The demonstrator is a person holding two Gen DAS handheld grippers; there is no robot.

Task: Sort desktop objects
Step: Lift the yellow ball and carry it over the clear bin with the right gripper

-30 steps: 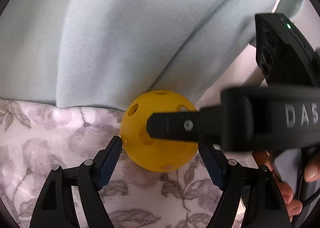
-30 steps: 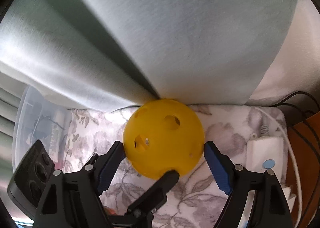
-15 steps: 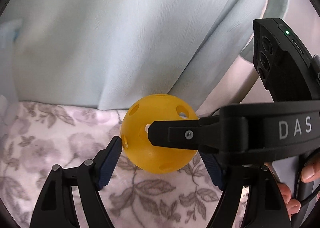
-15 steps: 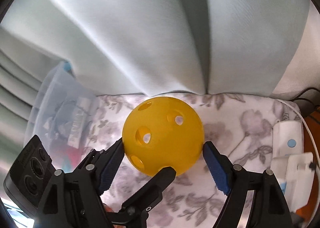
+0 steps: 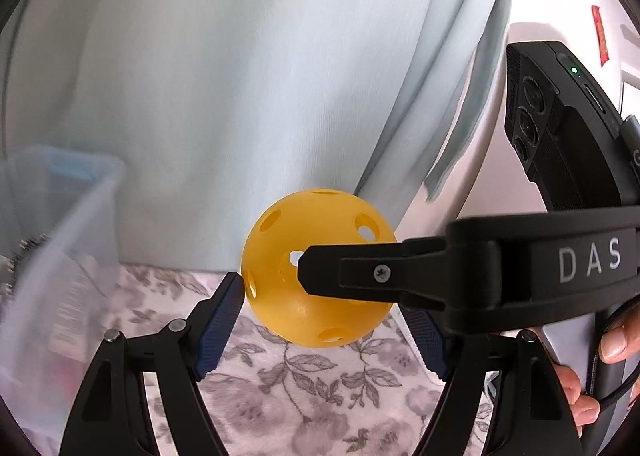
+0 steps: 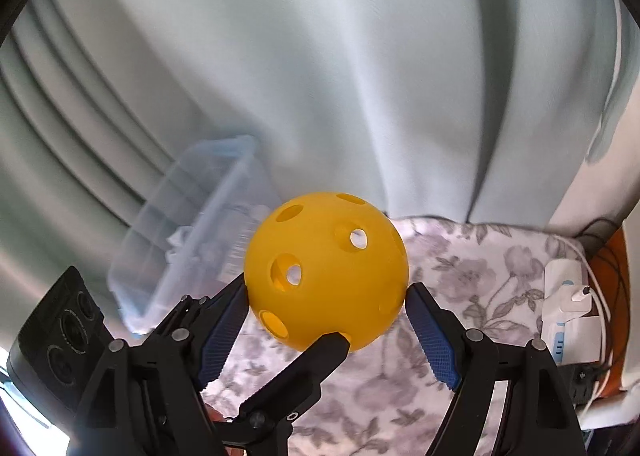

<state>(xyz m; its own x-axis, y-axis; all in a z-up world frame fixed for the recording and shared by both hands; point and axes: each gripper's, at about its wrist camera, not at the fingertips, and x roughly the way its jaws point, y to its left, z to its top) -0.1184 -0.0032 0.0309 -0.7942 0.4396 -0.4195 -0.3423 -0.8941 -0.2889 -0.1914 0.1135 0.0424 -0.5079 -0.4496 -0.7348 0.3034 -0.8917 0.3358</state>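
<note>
A yellow perforated plastic ball [image 5: 316,268] is held in the air between both grippers, above the floral tablecloth [image 5: 304,384]. My left gripper [image 5: 332,316] is shut on the ball with its blue pads at its sides; the right gripper's finger crosses in front. In the right wrist view the ball [image 6: 326,270] sits between the pads of my right gripper [image 6: 328,318], which is shut on it. The left gripper's finger [image 6: 304,368] reaches up under the ball.
A clear plastic storage box [image 6: 188,228] with items inside stands at the left; it also shows in the left wrist view [image 5: 52,268]. A pale blue curtain [image 6: 320,56] hangs behind. White chargers and cables [image 6: 568,312] lie at the right edge.
Both grippers have moved left and up with the ball. The clear box has come into view at the left.
</note>
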